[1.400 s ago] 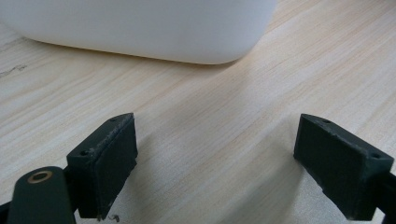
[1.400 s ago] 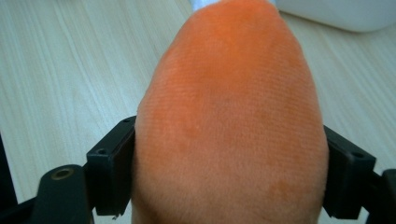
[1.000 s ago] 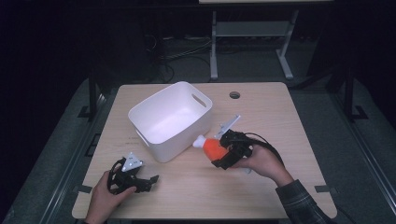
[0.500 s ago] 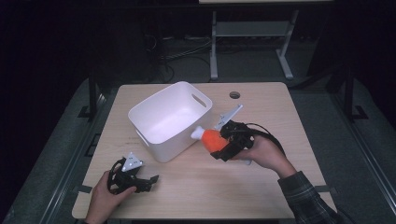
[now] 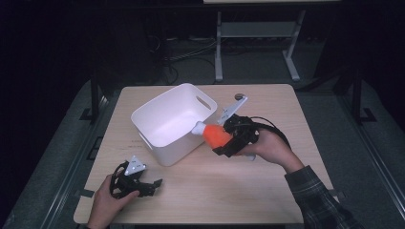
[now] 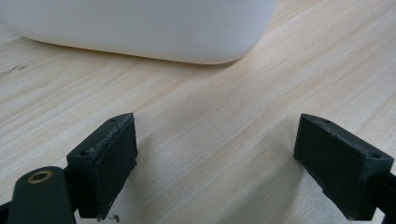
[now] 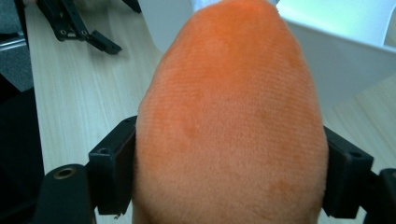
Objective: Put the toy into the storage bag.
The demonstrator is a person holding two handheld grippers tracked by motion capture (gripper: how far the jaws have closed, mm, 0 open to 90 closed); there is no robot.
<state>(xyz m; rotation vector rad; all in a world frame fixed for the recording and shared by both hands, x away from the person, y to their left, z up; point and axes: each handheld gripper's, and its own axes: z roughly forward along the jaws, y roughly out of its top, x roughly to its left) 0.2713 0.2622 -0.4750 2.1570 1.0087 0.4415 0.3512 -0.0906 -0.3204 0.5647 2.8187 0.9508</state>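
From above, your right hand-held gripper (image 5: 228, 141) is clamped on the orange plush toy (image 5: 217, 136), now carried up to the near right wall of the white bin (image 5: 167, 125). The toy's white tip sits at the bin's rim, just beside it; whether it touches, you cannot tell. A second ago the toy was lower and nearer you, apart from the bin, so you have closed most of the gap. Judgement: carry nearly done, the drop into the bin is what remains. Your left hand-held gripper (image 5: 143, 185) rests on the surface (image 5: 267, 191) at the near left corner, in the same spot as before.

Left gripper view: jaws stand wide apart, nothing between them, bare wood below. The bin's rounded lower wall (image 6: 140, 28) lies ahead, well clear of the pads.

Right gripper view: orange plush (image 7: 229, 116) bulges between both jaws, squeezed at its sides, grip looks firm. Beyond it, the bin's white wall (image 7: 345, 60) is close. At upper left, your other gripper (image 7: 77, 25) lies on the wood.
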